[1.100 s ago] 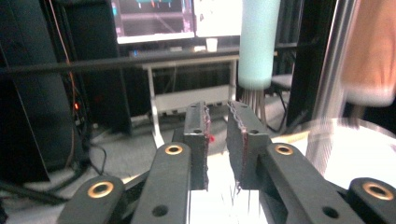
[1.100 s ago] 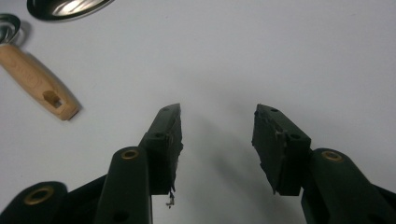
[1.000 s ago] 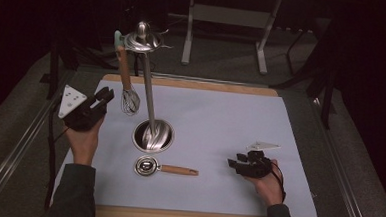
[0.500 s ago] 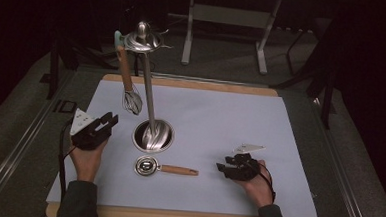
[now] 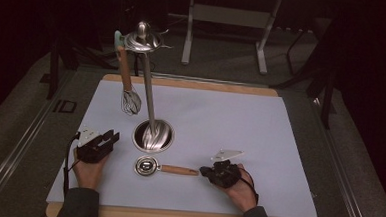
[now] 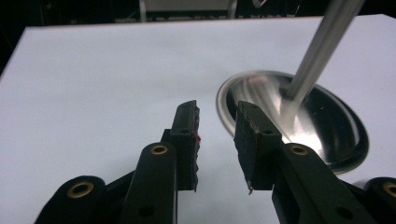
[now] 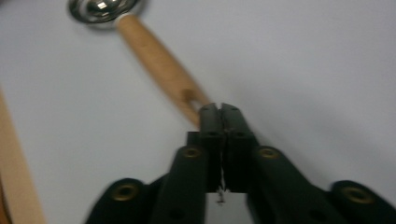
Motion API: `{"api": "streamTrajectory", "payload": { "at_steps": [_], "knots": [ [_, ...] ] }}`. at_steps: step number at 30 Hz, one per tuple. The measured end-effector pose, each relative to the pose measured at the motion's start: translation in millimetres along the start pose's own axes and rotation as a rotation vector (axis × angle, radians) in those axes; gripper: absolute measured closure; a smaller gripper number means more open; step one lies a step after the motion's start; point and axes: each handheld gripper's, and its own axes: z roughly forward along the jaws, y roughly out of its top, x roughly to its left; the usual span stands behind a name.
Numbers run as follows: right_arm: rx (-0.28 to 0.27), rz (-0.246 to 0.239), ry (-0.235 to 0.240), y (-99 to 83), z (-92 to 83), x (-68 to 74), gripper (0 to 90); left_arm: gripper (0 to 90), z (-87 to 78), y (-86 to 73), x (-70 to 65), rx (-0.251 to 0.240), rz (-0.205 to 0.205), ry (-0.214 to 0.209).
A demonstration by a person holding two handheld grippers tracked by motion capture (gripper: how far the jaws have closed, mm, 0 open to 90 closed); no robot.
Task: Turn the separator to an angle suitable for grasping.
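Two tongs low over the bench (image 5: 279, 143). Right tongs (image 5: 208, 171) pressed together, tips just at the end of the wooden-handled strainer (image 5: 164, 168), nothing pinched; jaws have just closed. Left tongs (image 5: 110, 138) spread (just opened further), empty. Stand's steel base (image 5: 153, 135) sits just right of them, whisk (image 5: 130, 101) hanging beyond. Right gripper view shows the handle's hanging hole (image 7: 189, 96); high view can't resolve it.

The wooden handle's end (image 7: 194, 109) is hidden behind the closed right tongs (image 7: 220, 108); the strainer bowl (image 7: 100, 8) is cropped.
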Motion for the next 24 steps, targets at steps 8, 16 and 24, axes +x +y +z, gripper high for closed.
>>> {"api": "streamTrajectory", "payload": {
  "at_steps": [8, 16, 24],
  "knots": [
    [0.055, -0.069, 0.039, 4.5, 19.1, 22.4, 89.9, 68.2, 4.5, -3.4, -3.5, 0.026, 0.026, -0.001],
    [0.071, -0.094, -0.019, 15.1, 32.7, 14.7, 90.0, 66.5, 4.1, -4.1, -3.0, 0.02, 0.019, 0.001],
    [0.097, -0.053, -0.091, 49.4, 56.4, -7.7, 90.0, 65.4, 3.5, -4.4, -1.1, 0.015, -0.002, -0.006]
  ]
}}
